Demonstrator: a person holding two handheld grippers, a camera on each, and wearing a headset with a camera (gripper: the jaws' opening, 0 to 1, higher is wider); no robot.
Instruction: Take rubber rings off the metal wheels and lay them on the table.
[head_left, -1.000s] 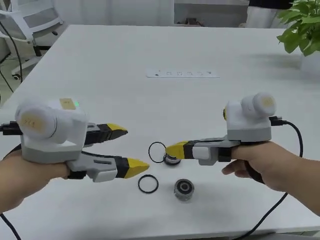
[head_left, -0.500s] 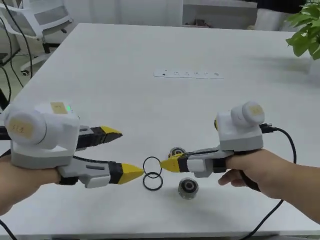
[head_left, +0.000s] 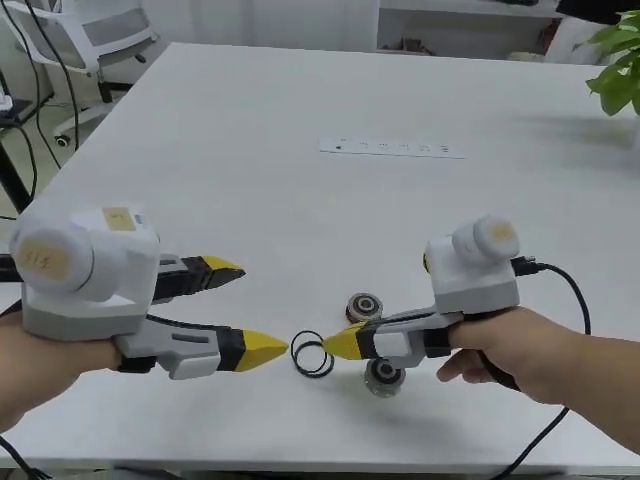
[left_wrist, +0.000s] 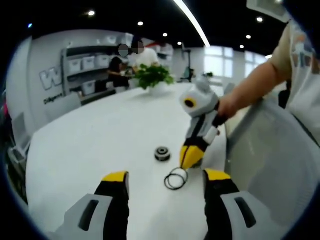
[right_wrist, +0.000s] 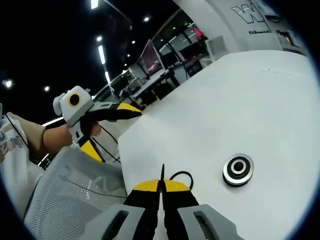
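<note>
We see a white table (head_left: 300, 120) in an office whose wall lettering (left_wrist: 50, 77) starts with W (the rest is unreadable). Our left gripper (head_left: 245, 308) gapes wide, holding nothing. Our right gripper (head_left: 345, 342) pinches one rubber ring (head_left: 312, 357) lying over another, near two metal wheels (head_left: 364, 306).

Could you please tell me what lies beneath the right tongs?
A metal wheel lies beneath the right tongs, partly covered by them. Shut, they pinch a rubber ring overlapping a second ring; whether they touch is unclear.

Matt white table (head_left: 300, 210), shiny metal wheels (head_left: 364, 306), black rubber rings (head_left: 312, 358)
</note>
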